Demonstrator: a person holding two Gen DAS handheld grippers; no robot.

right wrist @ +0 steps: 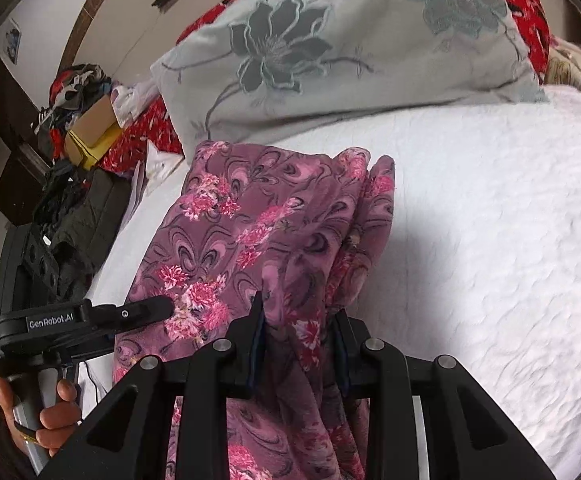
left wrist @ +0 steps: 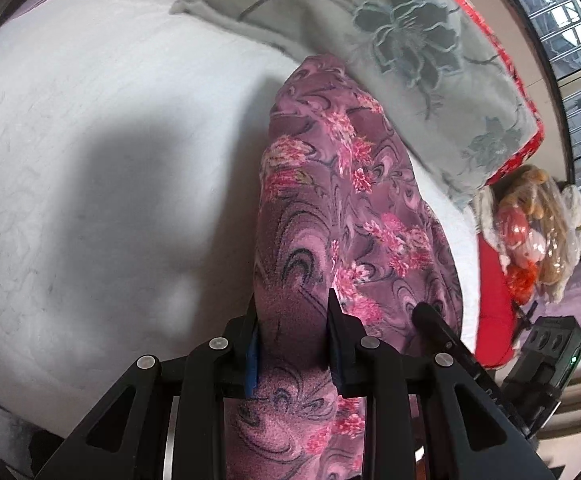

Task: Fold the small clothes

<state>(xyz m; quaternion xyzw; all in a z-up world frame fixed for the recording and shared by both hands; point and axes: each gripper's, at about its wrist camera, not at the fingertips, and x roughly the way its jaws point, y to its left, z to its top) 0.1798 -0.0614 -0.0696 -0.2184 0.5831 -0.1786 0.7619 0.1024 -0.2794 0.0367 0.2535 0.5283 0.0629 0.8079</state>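
A purple garment with pink flowers point(left wrist: 330, 184) hangs in folds over the white bedspread point(left wrist: 90, 120). My left gripper point(left wrist: 292, 308) is shut on a bunch of this cloth at its near edge. The right gripper's fingertip point(left wrist: 420, 312) pokes into the same garment just to the right. In the right wrist view the garment point(right wrist: 250, 220) drapes down toward the pillow, and my right gripper point(right wrist: 298, 312) is shut on a thick fold of it. The left gripper point(right wrist: 162, 307) pinches the cloth to the left, held by a person's hand point(right wrist: 58, 404).
A grey pillow with dark flowers point(right wrist: 330, 40) lies at the head of the bed on a red patterned blanket point(right wrist: 526, 12). Boxes and dark clothes point(right wrist: 86, 128) pile up beside the bed. Bagged plush toys point(left wrist: 530, 220) sit under a barred window point(left wrist: 570, 40).
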